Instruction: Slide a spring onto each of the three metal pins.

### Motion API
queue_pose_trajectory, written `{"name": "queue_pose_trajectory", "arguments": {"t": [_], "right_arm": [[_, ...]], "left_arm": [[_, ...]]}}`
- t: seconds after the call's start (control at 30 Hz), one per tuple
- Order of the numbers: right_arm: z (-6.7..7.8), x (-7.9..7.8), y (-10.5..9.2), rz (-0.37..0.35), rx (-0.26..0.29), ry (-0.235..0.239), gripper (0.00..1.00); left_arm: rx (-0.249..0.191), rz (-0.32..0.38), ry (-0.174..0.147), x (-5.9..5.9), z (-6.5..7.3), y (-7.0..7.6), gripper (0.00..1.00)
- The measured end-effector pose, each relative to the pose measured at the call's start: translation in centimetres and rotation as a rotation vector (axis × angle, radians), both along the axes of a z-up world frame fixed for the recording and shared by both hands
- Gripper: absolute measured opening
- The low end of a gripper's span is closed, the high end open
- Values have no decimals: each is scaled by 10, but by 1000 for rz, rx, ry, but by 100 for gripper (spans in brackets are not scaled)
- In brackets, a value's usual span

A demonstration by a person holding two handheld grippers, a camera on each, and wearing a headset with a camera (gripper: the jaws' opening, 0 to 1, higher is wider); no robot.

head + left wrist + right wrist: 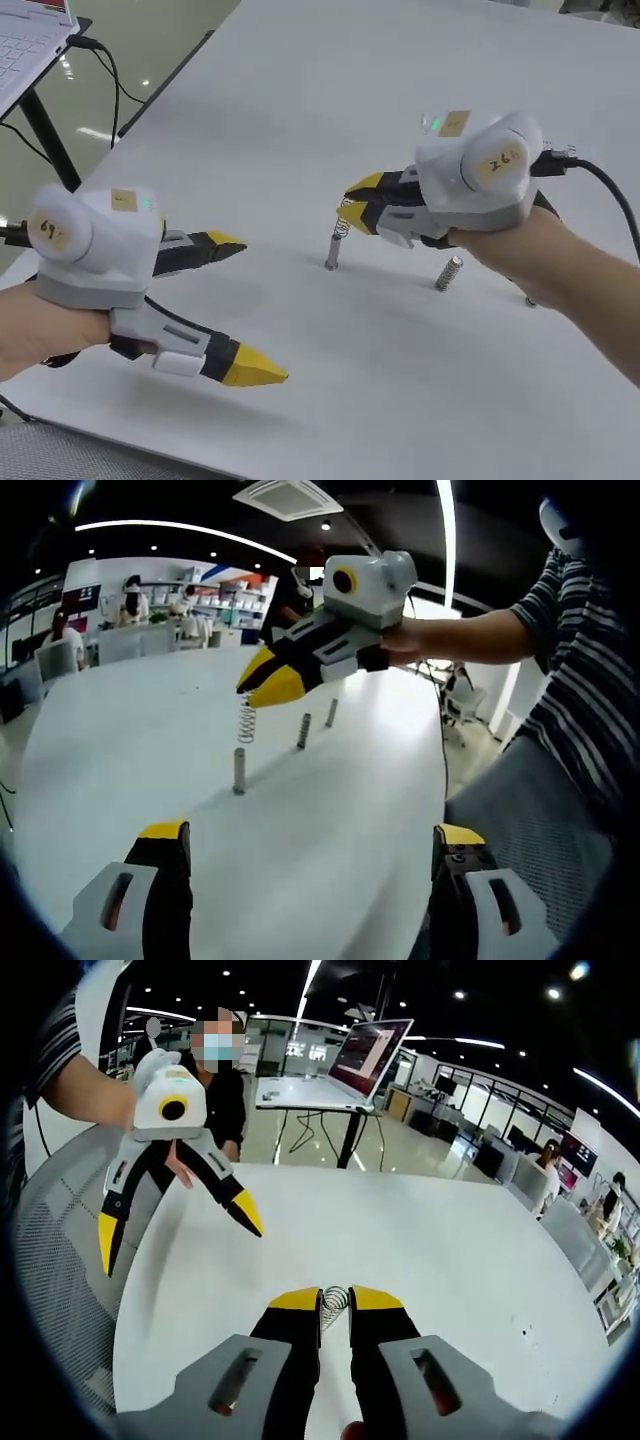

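My right gripper (352, 205) is shut on a small coil spring (342, 228), which hangs just above a bare upright metal pin (331, 255) on the white table (300, 110). In the right gripper view the spring (336, 1300) sits pinched between the yellow tips. The left gripper view shows the spring (246, 723) right over that pin (239, 770). A second pin (449, 273) wears a spring. The third pin (529, 299) is mostly hidden under the right forearm. My left gripper (245, 308) hovers open and empty at the near left.
A laptop (25, 40) sits on a stand past the table's left edge, with a black cable (110, 70) trailing from it. A cable (600, 185) runs from the right gripper. People stand at benches (130, 605) in the background.
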State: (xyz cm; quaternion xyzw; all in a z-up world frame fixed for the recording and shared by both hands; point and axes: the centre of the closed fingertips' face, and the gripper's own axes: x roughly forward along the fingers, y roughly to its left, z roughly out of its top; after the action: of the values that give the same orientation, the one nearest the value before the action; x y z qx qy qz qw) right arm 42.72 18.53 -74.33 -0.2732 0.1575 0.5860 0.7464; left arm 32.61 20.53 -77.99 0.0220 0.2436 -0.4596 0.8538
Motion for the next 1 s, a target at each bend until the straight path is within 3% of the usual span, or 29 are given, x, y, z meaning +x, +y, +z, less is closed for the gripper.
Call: {"name": "queue_pose_trajectory", "arguments": {"t": [1.0], "right_arm": [[-20,6,2,-13,-33,26,7]], "left_arm": [[-4,-1,2,-2,1,-1,98]]}}
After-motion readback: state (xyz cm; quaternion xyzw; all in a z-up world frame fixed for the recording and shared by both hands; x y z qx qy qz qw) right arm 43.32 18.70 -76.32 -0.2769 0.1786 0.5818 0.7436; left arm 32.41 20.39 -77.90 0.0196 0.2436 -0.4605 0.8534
